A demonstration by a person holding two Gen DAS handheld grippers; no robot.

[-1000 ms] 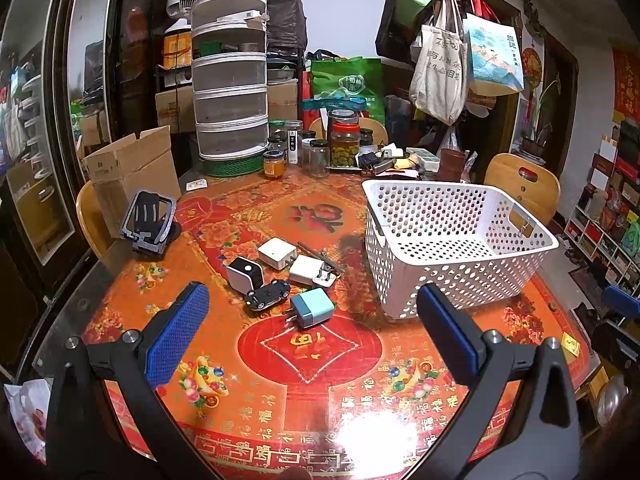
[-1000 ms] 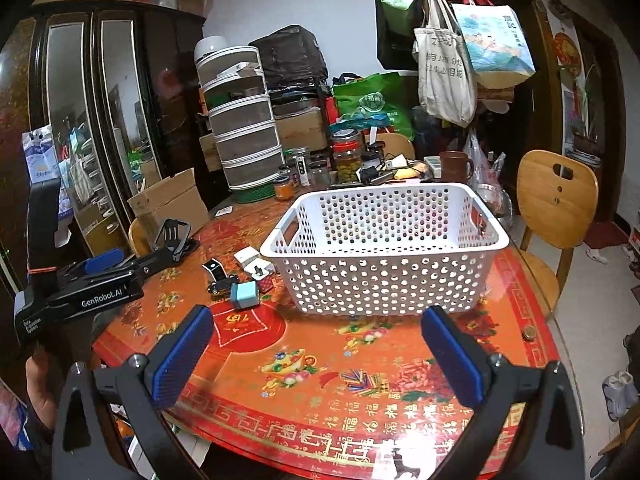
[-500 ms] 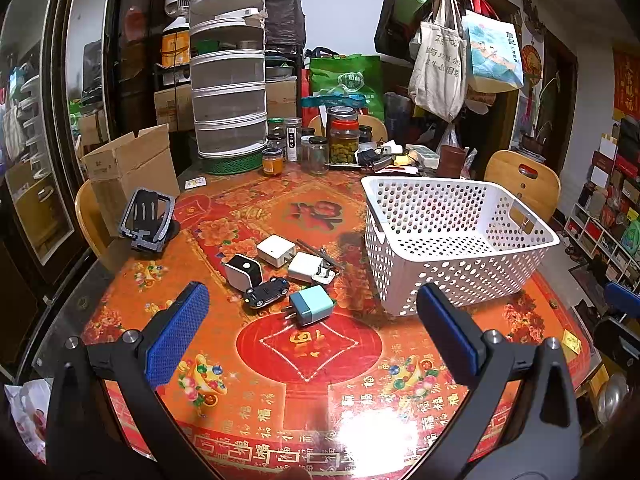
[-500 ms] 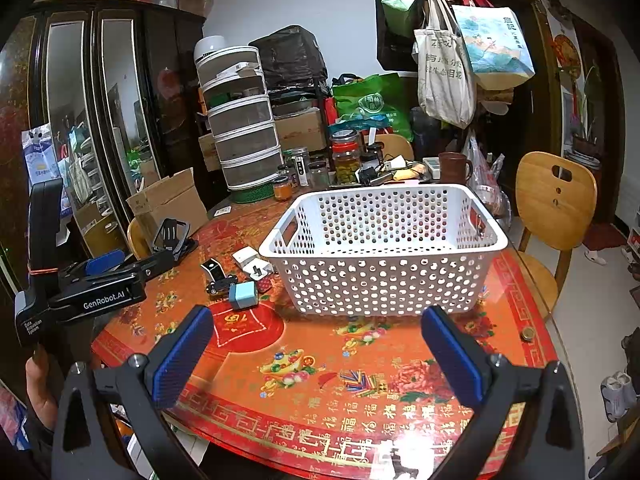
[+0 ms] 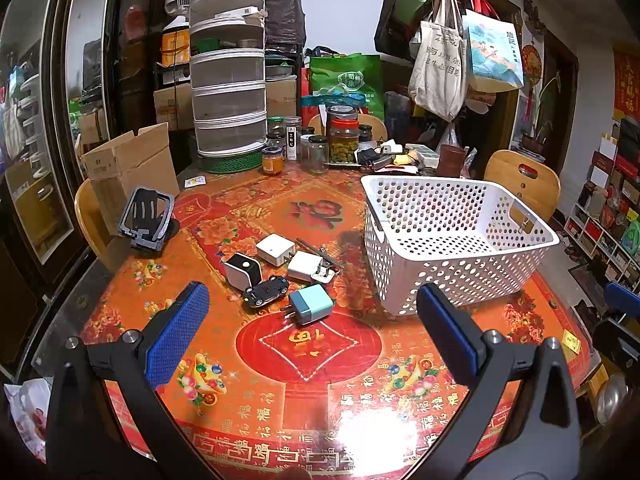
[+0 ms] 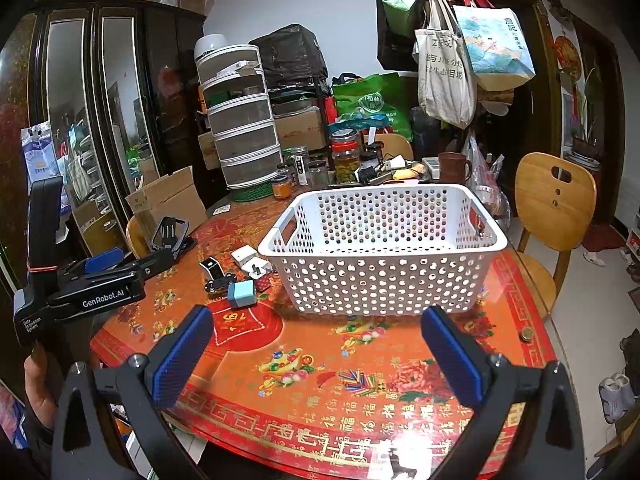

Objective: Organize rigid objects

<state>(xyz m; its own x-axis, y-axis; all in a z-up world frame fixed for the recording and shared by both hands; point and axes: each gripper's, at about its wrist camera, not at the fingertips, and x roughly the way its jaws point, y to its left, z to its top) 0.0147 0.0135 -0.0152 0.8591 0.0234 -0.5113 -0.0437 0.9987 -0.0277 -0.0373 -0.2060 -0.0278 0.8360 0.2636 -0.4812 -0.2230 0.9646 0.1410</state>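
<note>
Both the left claw (image 5: 312,332) and the right claw (image 6: 316,350) are wide apart and hold nothing, while the teal charger (image 5: 311,304), probably light, stiff and smooth, lies at frame centre on the tabletop (image 5: 304,396) beside the white basket (image 5: 520,276), best taken by its flat sides.

— Left tongs (image 5: 312,328)?
— Black forked arms, blue ribbed pads (image 5: 176,336), silver screws at the joints. Seen sideways (image 6: 96,284): white "GenRobot.AI" lettering, orange band round the handle.
— Right tongs (image 6: 316,354)?
— Same black arms, same blue pads (image 6: 450,356). Bare skin on the hand (image 6: 38,384) below.
</note>
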